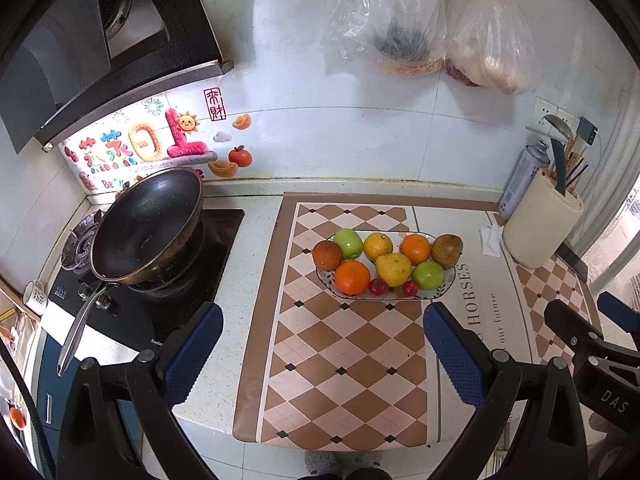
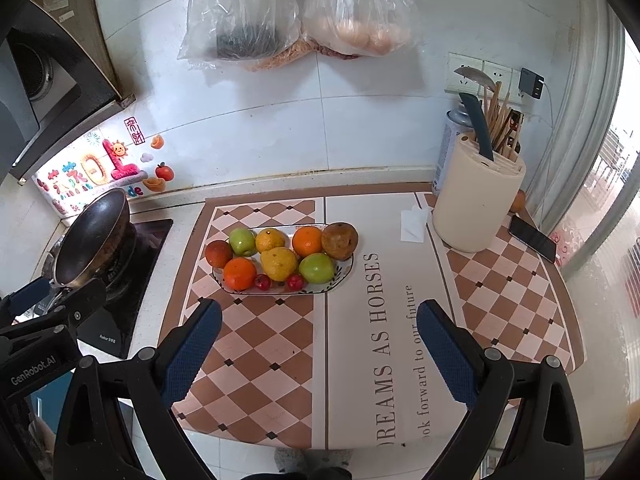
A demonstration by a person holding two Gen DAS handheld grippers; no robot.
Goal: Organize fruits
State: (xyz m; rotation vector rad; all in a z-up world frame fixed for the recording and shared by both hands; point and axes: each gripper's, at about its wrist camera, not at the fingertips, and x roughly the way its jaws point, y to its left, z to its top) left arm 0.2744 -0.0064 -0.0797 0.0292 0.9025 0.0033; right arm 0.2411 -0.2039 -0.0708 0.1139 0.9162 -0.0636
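Note:
A white patterned plate (image 1: pixel 434 291) holds several fruits on the checkered mat: two oranges (image 1: pixel 352 277), two green apples (image 1: pixel 428 275), a yellow pear (image 1: pixel 393 269), a lemon, a brown pear (image 1: pixel 447 251), a dark red fruit and two small red ones. The plate also shows in the right wrist view (image 2: pixel 344 274). My left gripper (image 1: pixel 322 344) is open and empty, in front of the plate. My right gripper (image 2: pixel 320 344) is open and empty, in front of the plate and to its right. Each gripper shows at the other view's edge.
A black wok (image 1: pixel 148 224) sits on the stove at the left. A cream utensil holder (image 2: pixel 476 196), a spray can (image 2: pixel 448 148), a phone (image 2: pixel 532 238) and a tissue (image 2: pixel 414 226) stand at the right. Plastic bags (image 2: pixel 248 12) hang on the wall.

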